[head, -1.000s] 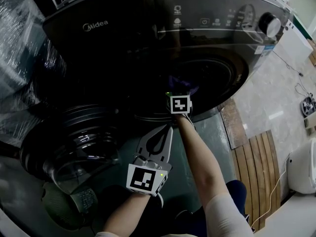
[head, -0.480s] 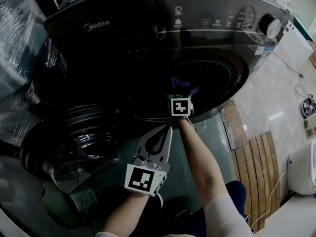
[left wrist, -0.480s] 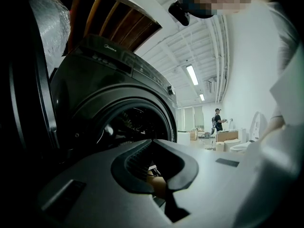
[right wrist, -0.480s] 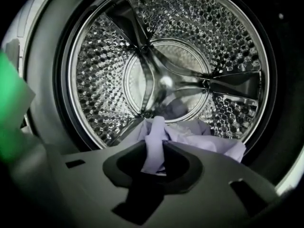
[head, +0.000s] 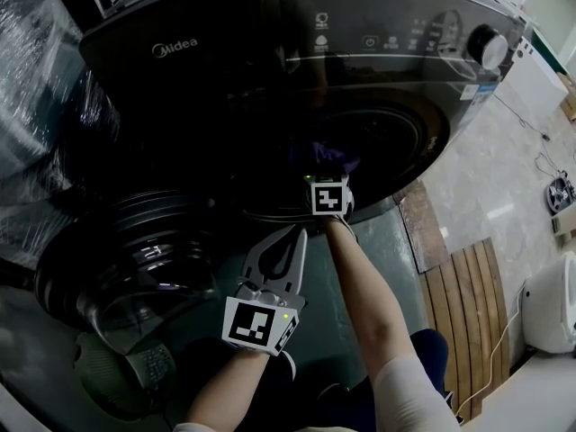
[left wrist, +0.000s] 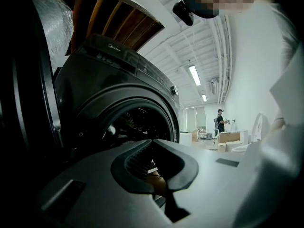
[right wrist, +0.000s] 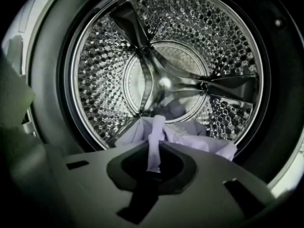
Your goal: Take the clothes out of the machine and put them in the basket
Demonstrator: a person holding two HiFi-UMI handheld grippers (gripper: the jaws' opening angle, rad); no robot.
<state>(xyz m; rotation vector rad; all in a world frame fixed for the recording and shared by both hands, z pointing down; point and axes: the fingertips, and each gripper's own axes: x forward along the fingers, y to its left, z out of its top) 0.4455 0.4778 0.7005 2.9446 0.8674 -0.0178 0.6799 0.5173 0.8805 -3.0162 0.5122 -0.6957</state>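
Right gripper view looks into the drum (right wrist: 104, 70) of the washing machine (head: 225, 52). The right gripper (right wrist: 154, 144) has just been closing its jaws, and they now pinch a fold of the lilac cloth (right wrist: 199, 136) lying at the drum's front lip. A darker piece seems to lie deeper in the drum. The left gripper (left wrist: 152, 139) hovers outside the drum's mouth, jaws together on nothing. The task looks barely begun: the cloth is gripped but not yet out of the drum, and the basket, which no view clearly shows, is yet to receive anything.
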